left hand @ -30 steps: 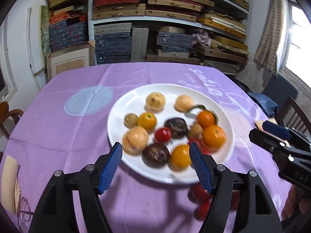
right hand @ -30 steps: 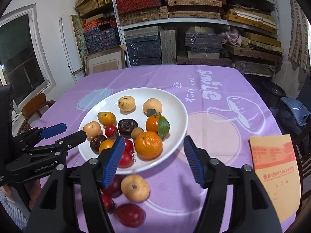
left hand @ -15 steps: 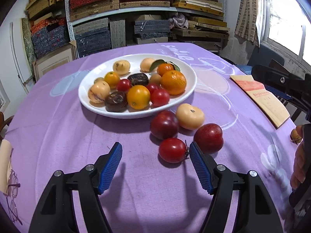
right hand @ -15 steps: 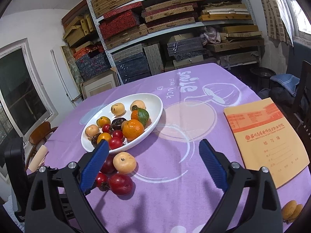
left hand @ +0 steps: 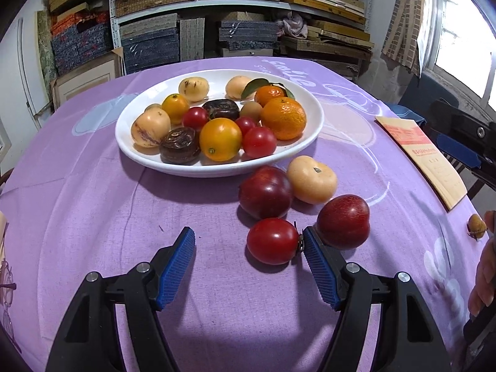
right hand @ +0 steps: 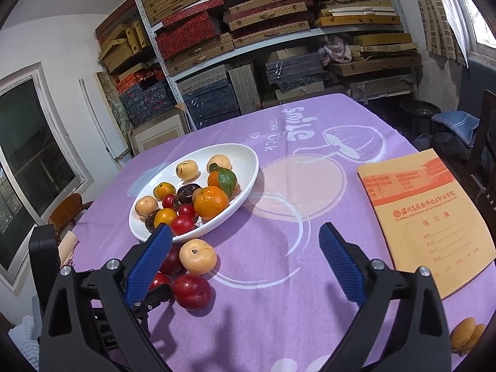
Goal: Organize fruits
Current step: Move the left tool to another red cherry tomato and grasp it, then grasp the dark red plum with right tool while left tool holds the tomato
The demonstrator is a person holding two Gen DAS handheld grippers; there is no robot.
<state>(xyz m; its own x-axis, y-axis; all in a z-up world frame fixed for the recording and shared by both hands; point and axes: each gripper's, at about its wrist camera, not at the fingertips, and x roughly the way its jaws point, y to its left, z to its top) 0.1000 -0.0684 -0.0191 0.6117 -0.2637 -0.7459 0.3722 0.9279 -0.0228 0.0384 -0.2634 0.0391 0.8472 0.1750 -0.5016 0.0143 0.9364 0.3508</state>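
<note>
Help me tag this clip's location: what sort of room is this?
Probably a home storeroom also used for dining: metal shelves stacked with flat boxes, a table under a purple tablecloth holding a white plate of fruit, and a wooden chair.

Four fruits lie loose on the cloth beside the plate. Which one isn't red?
The pale peach-coloured fruit, lying nearest the white plate. The other three are red.

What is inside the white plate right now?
The white plate holds two oranges, one with a green leaf, several small red tomatoes, yellow-orange fruits, pale tan fruits and two dark brown ones. Anything beneath the pile is hidden.
</note>
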